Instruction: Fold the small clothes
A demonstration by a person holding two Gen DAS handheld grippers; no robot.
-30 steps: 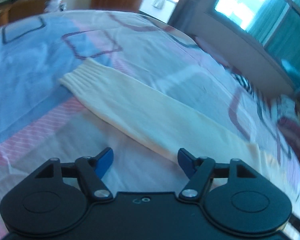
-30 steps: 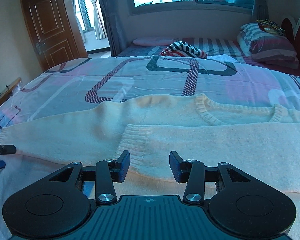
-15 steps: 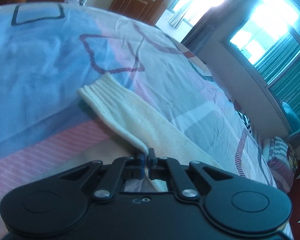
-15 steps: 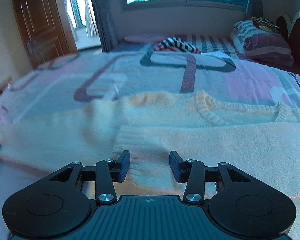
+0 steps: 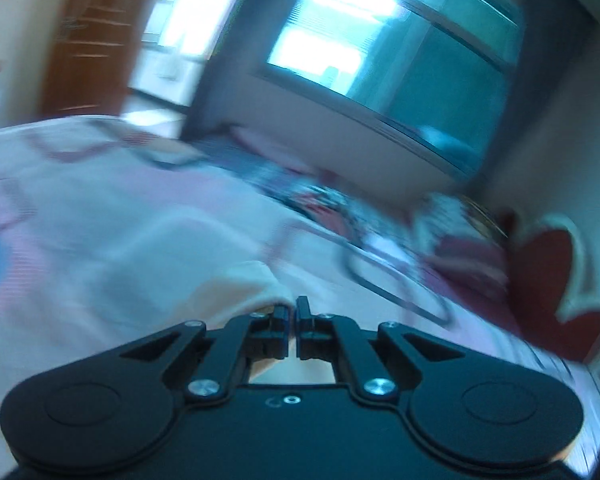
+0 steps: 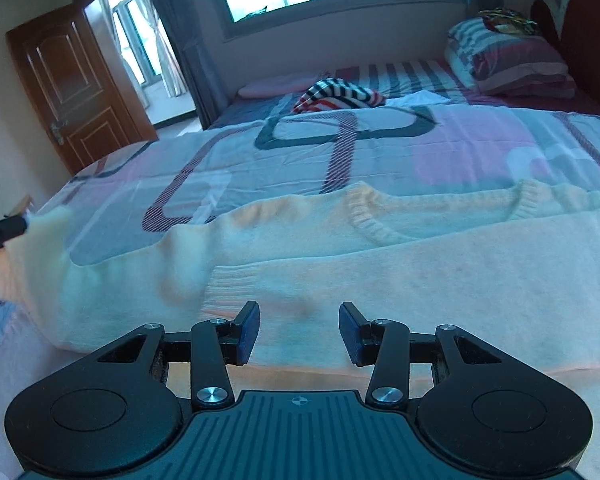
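Clearly, the left gripper (image 5: 292, 312) has its jaws pressed together on the cuff of a cream knitted sweater (image 6: 340, 248), and in the right wrist view this same gripper (image 6: 4, 230) is seen at the far left edge, holding the sleeve end (image 6: 48, 228) raised above the bed cover (image 6: 284, 152). The lifted sleeve hangs in a soft curve from the cuff down to the body of the sweater. The left wrist view is strongly blurred, so only a pale lump of fabric (image 5: 240, 288) just before the jaws can be recognised there.

The sweater lies flat across the near part of the bed, its ribbed neckline (image 6: 440, 216) toward the far side. Its other sleeve is folded across the body, with the ribbed cuff (image 6: 236, 280) just in front of the right gripper (image 6: 299, 330). This gripper has its jaws spread apart with nothing between the blue pads (image 6: 249, 332), and it hovers over the lower part of the sweater.

Farther on the bed lie a striped garment (image 6: 340, 94) and a pillow (image 6: 512, 56) near the headboard (image 6: 584, 28). A brown door (image 6: 72, 84) stands at the left.
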